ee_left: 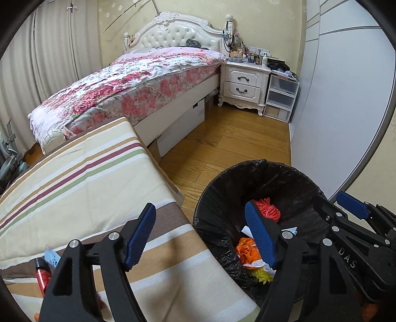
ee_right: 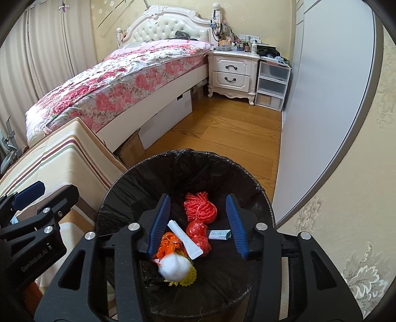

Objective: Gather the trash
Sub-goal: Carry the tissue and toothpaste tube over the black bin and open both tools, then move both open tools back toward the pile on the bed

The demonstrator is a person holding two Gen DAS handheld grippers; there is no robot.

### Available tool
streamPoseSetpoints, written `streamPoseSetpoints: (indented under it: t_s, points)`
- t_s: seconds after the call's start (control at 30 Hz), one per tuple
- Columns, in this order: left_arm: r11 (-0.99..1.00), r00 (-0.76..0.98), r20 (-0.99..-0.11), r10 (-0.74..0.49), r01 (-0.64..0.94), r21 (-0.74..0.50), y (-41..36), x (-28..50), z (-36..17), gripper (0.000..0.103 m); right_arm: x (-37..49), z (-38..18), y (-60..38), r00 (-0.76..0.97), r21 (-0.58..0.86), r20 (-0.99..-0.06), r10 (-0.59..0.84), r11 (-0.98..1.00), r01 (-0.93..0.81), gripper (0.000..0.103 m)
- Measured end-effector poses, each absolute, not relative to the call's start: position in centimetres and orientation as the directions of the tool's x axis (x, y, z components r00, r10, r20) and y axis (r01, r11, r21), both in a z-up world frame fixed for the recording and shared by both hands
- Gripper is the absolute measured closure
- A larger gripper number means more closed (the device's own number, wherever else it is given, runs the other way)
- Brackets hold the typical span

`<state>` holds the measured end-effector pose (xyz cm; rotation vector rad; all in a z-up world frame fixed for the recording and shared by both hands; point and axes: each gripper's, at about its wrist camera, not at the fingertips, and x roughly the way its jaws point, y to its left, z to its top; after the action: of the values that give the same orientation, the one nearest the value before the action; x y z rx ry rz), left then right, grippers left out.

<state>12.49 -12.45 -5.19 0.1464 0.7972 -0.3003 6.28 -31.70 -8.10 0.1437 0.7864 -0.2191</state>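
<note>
Both grippers hang over the black-lined trash bin. Your right gripper has its jaws partly apart with nothing clamped; the white wad lies loose below, at 6 o'clock among red net bags. Your left gripper stands wide and empty, straddling the rim. Confirm release, then lift clear. A red bottle remains on the striped cloth at 8 o'clock.

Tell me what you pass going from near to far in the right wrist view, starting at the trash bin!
Black-lined round trash bin → bare wooden floor → white two-drawer nightstand → cluttered bottles and boxes on the nightstand's top → cream patterned wall.
</note>
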Motion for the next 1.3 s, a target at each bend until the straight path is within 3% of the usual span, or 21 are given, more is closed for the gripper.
streamPoseSetpoints:
  t_s: [0.43, 1.3]
  points:
    - [0.972, 0.681, -0.717, -0.148, 0.235, 0.023, -7.2, 9.0, -4.0, 0.029, 3.8, -7.8, -27.8, 0.7, 0.076, -0.712, -0.056, 0.985, 0.156, 0.047]
    - [0.995, 0.668, -0.745, -0.006, 0.078, 0.062, 5.8, 1.2, -6.4, 0.029, -0.2, -7.6, -17.5, 0.682, 0.078, -0.724, 0.104, 0.995, -0.069, 0.045]
